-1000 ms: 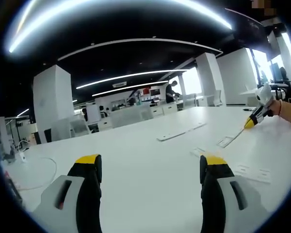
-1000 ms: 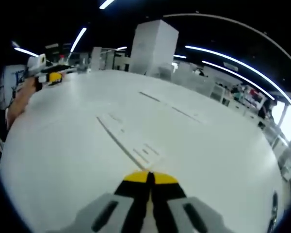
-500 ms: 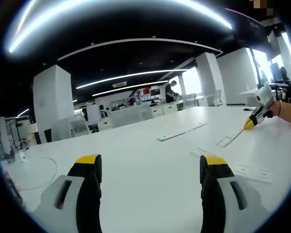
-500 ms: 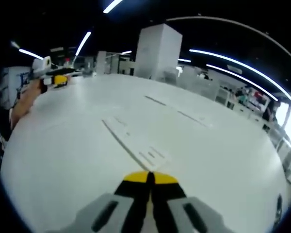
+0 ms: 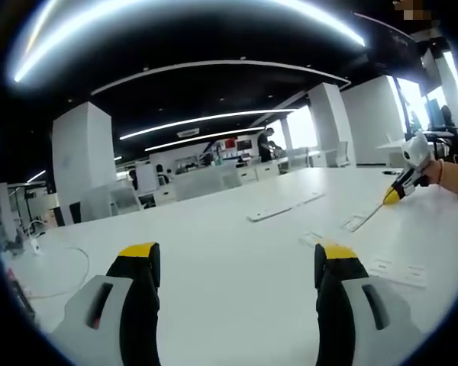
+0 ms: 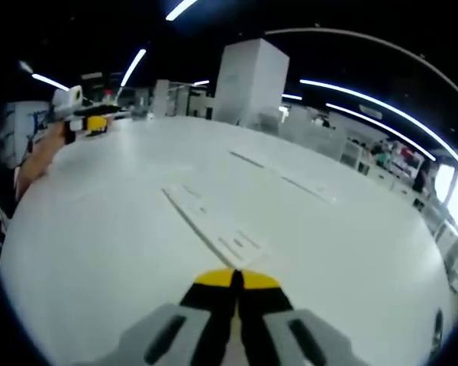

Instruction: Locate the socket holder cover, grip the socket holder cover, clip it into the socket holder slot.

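Note:
A thin white socket holder cover [image 6: 202, 229] lies along the white table [image 6: 99, 259], and its near end runs in between the shut yellow tips of my right gripper [image 6: 235, 278]. In the left gripper view that same right gripper [image 5: 395, 192] sits at the far right, held by a hand, its tip low on the cover strip [image 5: 370, 213]. My left gripper [image 5: 237, 252] is open over the bare table [image 5: 214, 297] with nothing between its fingers. It also appears far off as the left gripper [image 6: 88, 122] in the right gripper view.
A second long white strip [image 5: 286, 206] lies further out on the table; the right gripper view has this strip [image 6: 282, 181] beyond the cover. A flat socket plate [image 5: 397, 272] rests near the right jaw. A white cable [image 5: 69, 278] curls at the left edge. White pillars and desks stand behind.
The right gripper view has tilted up slightly, so the table sits lower in it. The cover's end stays at the shut tips. The left gripper has not moved.

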{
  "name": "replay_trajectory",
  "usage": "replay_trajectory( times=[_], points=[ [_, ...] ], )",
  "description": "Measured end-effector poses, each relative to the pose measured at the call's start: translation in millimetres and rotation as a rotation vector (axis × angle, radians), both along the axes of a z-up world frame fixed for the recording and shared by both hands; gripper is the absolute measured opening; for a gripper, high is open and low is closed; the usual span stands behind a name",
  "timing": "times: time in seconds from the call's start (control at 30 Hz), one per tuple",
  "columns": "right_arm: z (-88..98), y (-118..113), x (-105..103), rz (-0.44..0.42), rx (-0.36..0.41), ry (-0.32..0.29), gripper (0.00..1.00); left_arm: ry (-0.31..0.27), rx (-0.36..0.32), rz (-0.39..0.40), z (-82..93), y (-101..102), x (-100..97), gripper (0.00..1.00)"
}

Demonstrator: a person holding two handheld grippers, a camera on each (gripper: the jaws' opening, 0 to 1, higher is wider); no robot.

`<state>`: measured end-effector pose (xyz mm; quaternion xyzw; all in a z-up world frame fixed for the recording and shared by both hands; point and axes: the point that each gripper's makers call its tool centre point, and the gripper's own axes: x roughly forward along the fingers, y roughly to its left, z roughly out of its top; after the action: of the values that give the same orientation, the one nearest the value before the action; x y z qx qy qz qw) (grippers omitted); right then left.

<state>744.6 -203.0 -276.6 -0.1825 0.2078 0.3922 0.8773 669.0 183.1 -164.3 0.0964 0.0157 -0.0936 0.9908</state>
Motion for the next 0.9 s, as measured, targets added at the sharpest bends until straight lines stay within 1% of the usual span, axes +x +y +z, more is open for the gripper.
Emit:
replay_trajectory(
  times=[0.2, 0.33, 0.43, 0.57, 0.7, 0.8, 0.9],
  points=[
    [-0.1, 0, 1, -0.004, 0.002, 0.000, 0.04, 0.006, 0.001, -0.006, 2.2, 2, 4.9, 0.82],
    [-0.3, 1, 0, -0.008, -0.001, -0.005, 0.04, 0.001, 0.001, -0.011, 1.6, -1, 2.9, 0.82],
    [0.2, 1, 1, -0.013, -0.003, -0.011, 0.04, -0.007, -0.008, -0.021, 0.9, -5, -0.2, 0.82],
    [0.5, 1, 3, -0.024, -0.005, -0.025, 0.04, -0.022, -0.014, -0.030, 5.2, -8, -2.7, 0.82],
    [1.8, 0, 5, -0.033, -0.008, -0.036, 0.04, -0.046, -0.029, -0.029, 15.5, -3, 0.4, 0.82],
    [1.1, 0, 5, -0.039, -0.005, -0.039, 0.04, -0.059, -0.038, -0.036, 14.6, -8, -3.0, 0.82],
    [0.5, 0, 6, -0.041, -0.002, -0.040, 0.04, -0.059, -0.036, -0.029, 14.5, -6, -1.4, 0.82]
  ],
)
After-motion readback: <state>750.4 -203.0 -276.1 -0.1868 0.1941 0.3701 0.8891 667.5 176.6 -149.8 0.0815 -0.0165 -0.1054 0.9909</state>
